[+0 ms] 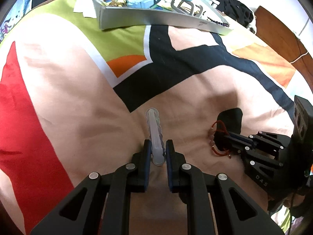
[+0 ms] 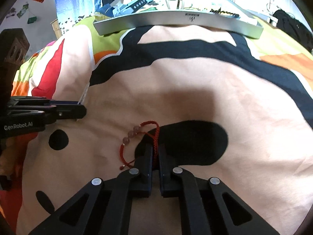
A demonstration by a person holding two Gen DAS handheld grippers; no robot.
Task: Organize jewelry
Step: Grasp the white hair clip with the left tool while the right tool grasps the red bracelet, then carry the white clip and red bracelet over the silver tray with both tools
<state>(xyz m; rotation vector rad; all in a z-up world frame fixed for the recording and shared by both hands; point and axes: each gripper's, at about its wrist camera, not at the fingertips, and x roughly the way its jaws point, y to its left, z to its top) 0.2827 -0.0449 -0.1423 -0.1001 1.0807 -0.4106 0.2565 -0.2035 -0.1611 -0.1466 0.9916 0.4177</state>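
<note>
My left gripper [image 1: 158, 149] is shut on a translucent pale bracelet [image 1: 154, 129], held edge-on just above the bedspread. In the right wrist view that left gripper [image 2: 81, 107] sits at the left, and a sliver of the pale bracelet [image 2: 84, 95] shows at its tips. A red cord bracelet [image 2: 135, 132] with pink beads lies partly on the fabric, its cord pinched in my shut right gripper [image 2: 155, 152]. From the left wrist view, the right gripper [image 1: 222, 140] and the red bracelet [image 1: 214, 135] are at the right.
A shallow silver tray [image 1: 156, 20] [image 2: 176, 17] lies at the far side of the bed with blue watch straps and other jewelry inside. The colourful bedspread [image 1: 68, 98] covers everything between. Dark clothing [image 1: 236, 5] and a wooden surface [image 1: 279, 33] lie beyond, far right.
</note>
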